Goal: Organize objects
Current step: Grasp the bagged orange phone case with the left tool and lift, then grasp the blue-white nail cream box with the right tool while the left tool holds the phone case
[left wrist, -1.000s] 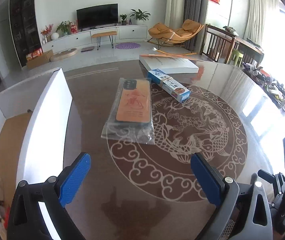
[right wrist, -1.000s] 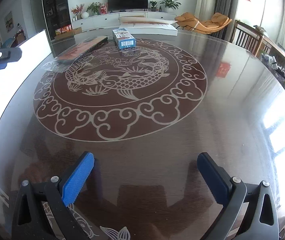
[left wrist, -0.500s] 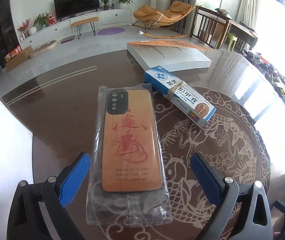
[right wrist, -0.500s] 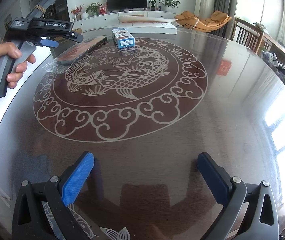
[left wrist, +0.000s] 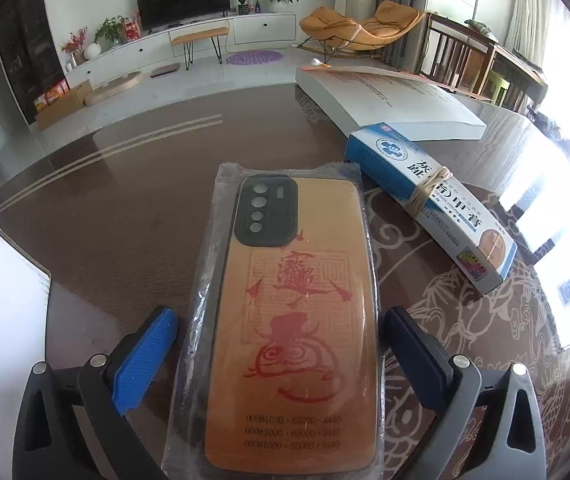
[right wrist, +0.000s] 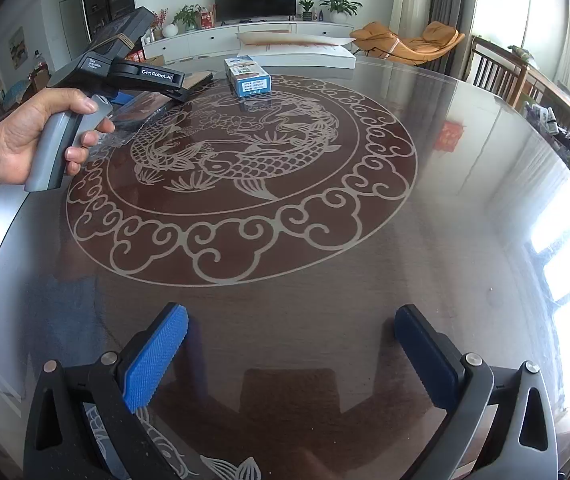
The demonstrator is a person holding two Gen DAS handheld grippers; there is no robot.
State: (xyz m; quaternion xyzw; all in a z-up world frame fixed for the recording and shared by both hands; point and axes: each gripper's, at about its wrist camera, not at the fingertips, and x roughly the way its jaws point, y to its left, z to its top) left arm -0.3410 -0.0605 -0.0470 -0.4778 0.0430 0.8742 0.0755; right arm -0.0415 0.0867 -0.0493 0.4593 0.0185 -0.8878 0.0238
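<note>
An orange phone case in a clear plastic bag (left wrist: 297, 320) lies on the dark glass table. My left gripper (left wrist: 281, 344) is open, its blue fingers on either side of the bag's near half, apart from it. A blue and white medicine box (left wrist: 433, 204) with a rubber band lies just right of the case; it also shows in the right wrist view (right wrist: 247, 78). My right gripper (right wrist: 291, 348) is open and empty over bare table near the front edge. In its view the hand-held left gripper (right wrist: 173, 88) sits over the bagged case (right wrist: 141, 114).
A large white flat box (left wrist: 389, 100) lies at the table's far side, behind the medicine box. A white container wall (left wrist: 1, 292) stands at the left edge. The table (right wrist: 285, 240) carries a fish and cloud pattern. Chairs stand at the right.
My left gripper has moved forward over the table until its open fingers straddle the bagged phone case. The right gripper has stayed still.
</note>
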